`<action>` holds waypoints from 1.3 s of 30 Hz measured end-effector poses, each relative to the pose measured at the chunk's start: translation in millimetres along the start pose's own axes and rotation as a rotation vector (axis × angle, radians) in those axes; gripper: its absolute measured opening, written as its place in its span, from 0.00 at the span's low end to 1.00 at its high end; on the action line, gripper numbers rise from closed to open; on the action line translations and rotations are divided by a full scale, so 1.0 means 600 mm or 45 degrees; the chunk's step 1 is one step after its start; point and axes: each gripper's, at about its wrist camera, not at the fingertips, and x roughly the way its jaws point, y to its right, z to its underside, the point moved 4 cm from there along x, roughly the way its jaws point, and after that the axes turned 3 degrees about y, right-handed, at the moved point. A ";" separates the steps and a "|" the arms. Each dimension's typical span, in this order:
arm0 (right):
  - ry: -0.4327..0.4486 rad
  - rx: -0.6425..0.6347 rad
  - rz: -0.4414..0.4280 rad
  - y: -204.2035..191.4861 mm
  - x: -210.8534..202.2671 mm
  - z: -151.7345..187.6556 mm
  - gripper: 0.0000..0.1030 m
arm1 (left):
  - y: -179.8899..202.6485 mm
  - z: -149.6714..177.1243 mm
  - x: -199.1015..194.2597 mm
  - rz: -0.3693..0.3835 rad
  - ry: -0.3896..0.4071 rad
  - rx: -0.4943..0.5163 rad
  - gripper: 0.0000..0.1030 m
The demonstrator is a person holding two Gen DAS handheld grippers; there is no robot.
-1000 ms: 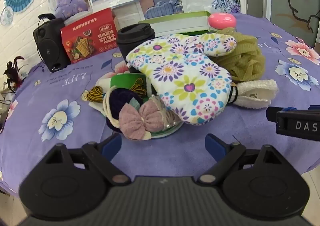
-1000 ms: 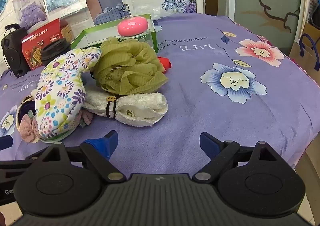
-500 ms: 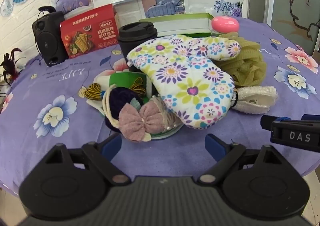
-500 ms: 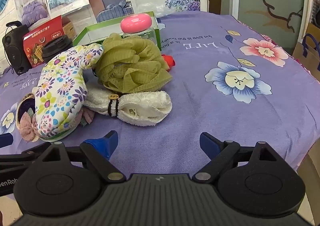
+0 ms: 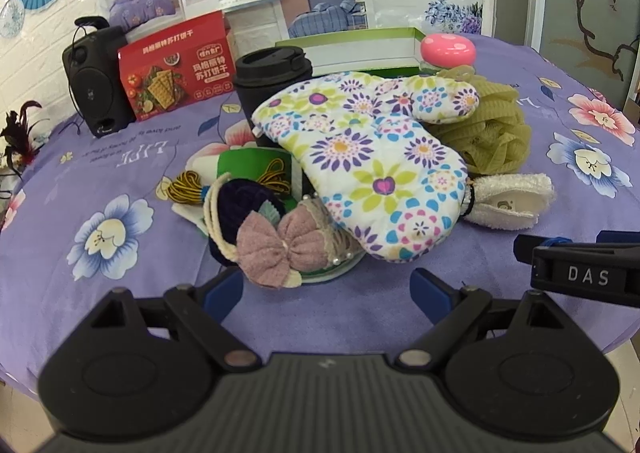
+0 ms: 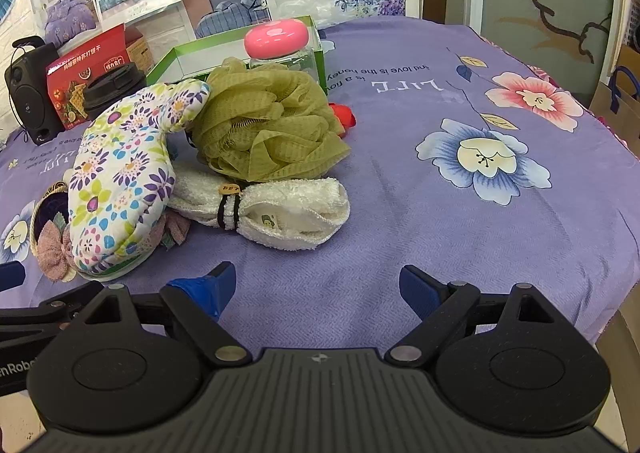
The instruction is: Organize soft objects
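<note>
A flowered oven mitt (image 5: pixel 368 165) (image 6: pixel 124 173) lies on top of a pile on the purple flowered tablecloth (image 5: pixel 100 173). Under its near end sit a pink bow (image 5: pixel 272 249) and a dark knitted piece (image 5: pixel 244 205). A green mesh bath puff (image 5: pixel 492 133) (image 6: pixel 268 129) and a rolled white towel (image 5: pixel 508 201) (image 6: pixel 288 209) lie to the right. My left gripper (image 5: pixel 326 293) is open and empty just in front of the bow. My right gripper (image 6: pixel 318 289) is open and empty in front of the towel.
A black cup (image 5: pixel 272 85), a green box (image 5: pixel 360 49) and a pink-lidded jar (image 5: pixel 448 51) stand behind the pile. A red cracker box (image 5: pixel 176 69) and a black speaker (image 5: pixel 96 85) stand at the back left. The right gripper's side (image 5: pixel 584 273) shows in the left view.
Both grippers have risen and drawn back a little, so the pile sits slightly lower and farther in both views. Nothing on the table has moved.
</note>
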 end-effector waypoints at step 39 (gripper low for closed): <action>-0.009 0.007 -0.028 -0.001 0.002 0.005 0.74 | -0.018 0.003 -0.020 0.021 -0.002 -0.006 0.89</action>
